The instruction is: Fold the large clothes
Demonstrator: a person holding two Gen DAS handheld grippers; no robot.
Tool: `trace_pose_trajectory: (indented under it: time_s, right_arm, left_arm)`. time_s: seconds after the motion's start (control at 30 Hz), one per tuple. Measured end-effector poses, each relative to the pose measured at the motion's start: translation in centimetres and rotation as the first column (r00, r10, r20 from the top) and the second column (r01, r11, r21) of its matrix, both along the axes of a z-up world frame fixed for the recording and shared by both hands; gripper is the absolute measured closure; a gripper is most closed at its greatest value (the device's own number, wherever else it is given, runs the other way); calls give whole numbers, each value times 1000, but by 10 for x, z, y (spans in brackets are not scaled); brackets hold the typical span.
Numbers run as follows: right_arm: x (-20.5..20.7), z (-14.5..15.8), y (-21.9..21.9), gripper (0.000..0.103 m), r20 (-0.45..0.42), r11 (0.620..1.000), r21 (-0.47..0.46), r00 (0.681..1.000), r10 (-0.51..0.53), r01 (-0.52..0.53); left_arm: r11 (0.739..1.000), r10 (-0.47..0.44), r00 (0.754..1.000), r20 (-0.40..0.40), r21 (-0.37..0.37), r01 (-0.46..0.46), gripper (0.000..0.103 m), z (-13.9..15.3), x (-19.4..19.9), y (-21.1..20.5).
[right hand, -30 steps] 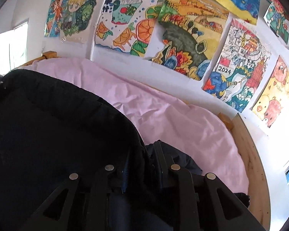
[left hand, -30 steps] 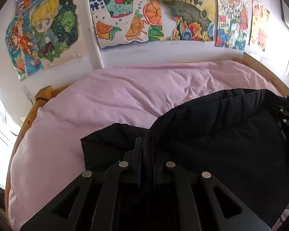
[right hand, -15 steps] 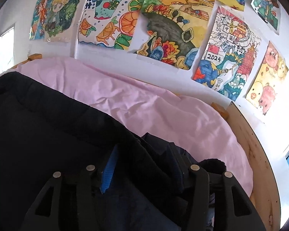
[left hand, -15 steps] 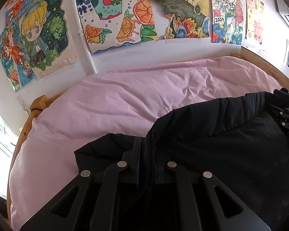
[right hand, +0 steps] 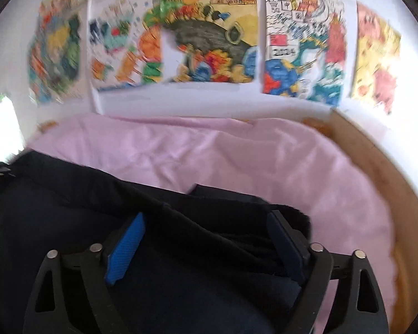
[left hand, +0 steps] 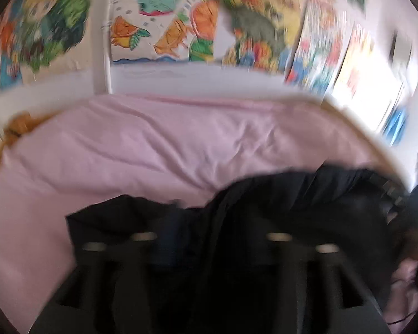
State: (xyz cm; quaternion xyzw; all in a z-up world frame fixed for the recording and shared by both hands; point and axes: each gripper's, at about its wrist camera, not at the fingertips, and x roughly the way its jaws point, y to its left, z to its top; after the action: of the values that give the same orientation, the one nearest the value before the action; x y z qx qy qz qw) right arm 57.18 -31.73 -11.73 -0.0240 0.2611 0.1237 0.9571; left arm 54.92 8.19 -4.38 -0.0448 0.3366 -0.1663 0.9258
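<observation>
Both hand-held grippers, left and right, sit spread over the rumpled black jacket on pink bedding.

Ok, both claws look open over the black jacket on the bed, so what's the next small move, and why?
Probably draw both claws straight back off the jacket. The right claw stands wide open, blue pads clear, fabric lying loose between them on the pink sheet. The left claw also looks spread, though that view is blurred. Pulling back low and slowly should avoid dragging the fold open.

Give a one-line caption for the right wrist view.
Open right gripper over black padded jacket on pink bedsheet.
</observation>
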Motion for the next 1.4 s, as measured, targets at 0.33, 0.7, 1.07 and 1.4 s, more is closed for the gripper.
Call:
trace_pose_trajectory:
  time_s: [0.33, 0.7, 1.07, 1.4]
  right_arm:
    - [-28, 17, -47, 1, 69, 995, 102, 998, 3, -11]
    - [10, -21, -83, 21, -183, 976, 210, 983, -22, 61]
    - [23, -1, -52, 77, -70, 994, 27, 992, -101, 103]
    - [53, -19, -35, 71, -79, 981, -96, 981, -178, 170]
  left_arm:
    - [977, 139, 986, 87, -173, -122, 15, 27, -42, 78]
    - [963, 151, 980, -129, -204, -175, 29, -8, -16, 99]
    - [964, 264, 962, 73, -4, -265, 100, 16, -21, 64]
    - [951, 301, 951, -64, 97, -294, 98, -34, 15, 58]
